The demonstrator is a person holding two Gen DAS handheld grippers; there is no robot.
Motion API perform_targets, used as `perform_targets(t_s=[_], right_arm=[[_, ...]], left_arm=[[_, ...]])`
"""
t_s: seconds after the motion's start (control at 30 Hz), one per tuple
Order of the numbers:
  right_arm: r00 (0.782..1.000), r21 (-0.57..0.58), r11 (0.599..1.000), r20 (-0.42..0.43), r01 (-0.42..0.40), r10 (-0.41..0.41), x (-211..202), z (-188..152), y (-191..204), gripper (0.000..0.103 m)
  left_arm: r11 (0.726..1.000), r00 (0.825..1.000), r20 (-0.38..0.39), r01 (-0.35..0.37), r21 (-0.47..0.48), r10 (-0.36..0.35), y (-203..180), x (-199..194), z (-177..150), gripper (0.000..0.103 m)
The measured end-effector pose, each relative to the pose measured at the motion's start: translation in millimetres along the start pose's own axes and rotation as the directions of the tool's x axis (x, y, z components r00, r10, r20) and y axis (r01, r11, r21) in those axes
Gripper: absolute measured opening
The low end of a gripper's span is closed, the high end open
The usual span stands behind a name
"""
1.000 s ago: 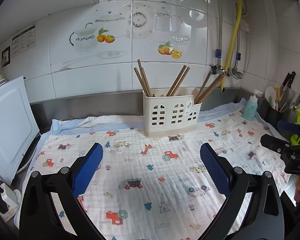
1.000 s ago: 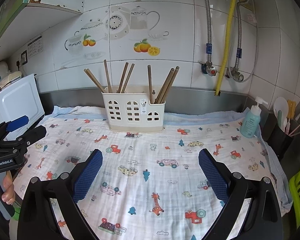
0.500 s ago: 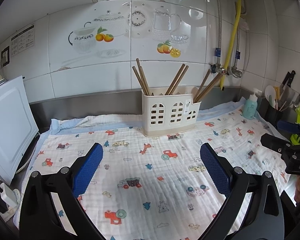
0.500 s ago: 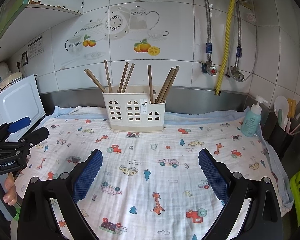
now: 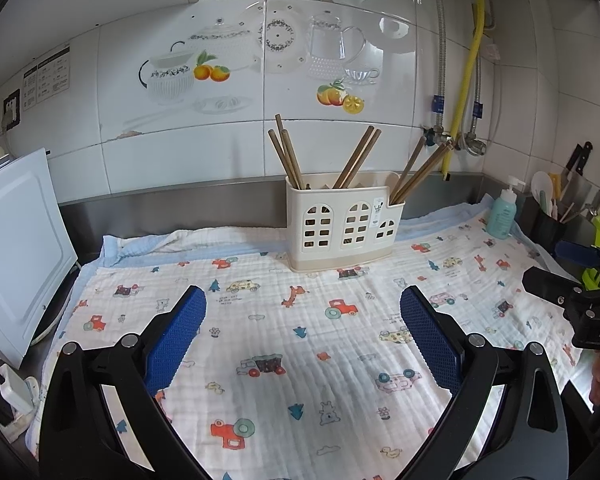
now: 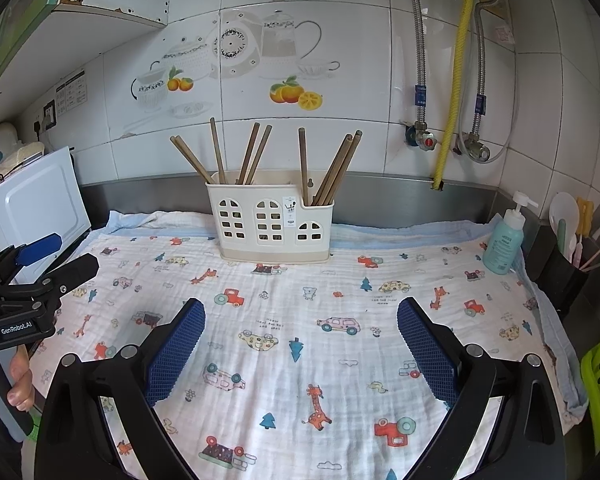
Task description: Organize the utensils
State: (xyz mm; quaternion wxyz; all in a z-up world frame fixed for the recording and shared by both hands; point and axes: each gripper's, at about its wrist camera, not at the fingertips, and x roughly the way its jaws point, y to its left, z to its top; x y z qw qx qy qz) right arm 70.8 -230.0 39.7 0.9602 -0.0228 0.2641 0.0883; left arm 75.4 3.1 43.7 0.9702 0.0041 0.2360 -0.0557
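A cream utensil holder (image 5: pixel 342 226) with arched cut-outs stands at the back of the printed cloth; it also shows in the right wrist view (image 6: pixel 274 222). Several brown chopsticks (image 5: pixel 356 158) stand in its compartments, leaning left and right; in the right wrist view the chopsticks (image 6: pixel 334 170) lean the same way. My left gripper (image 5: pixel 302 338) is open and empty, low over the cloth in front of the holder. My right gripper (image 6: pixel 300 338) is open and empty, also well short of the holder. Each gripper shows at the edge of the other's view.
A white cloth (image 6: pixel 300 304) with cartoon prints covers the counter. A white appliance (image 5: pixel 16 248) stands at the left. A teal pump bottle (image 6: pixel 504 240) and a dark cup of utensils (image 6: pixel 560 272) stand at the right. Pipes and valves (image 6: pixel 444 136) run down the tiled wall.
The left wrist view has shifted slightly, so the holder sits a little lower and more to the left. Both grippers stay open and empty.
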Motion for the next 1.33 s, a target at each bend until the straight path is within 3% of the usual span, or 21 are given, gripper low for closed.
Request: perform_targets(t_s=[1.33], right_arm=[[1.000,-0.005,1.000,-0.013,-0.004,0.004,4.5,-0.5,-2.8,0.094]], left_arm=[[1.000,1.000,-0.010,-0.018,0.004,0.018,0.3,5.3,-1.1,0.097]])
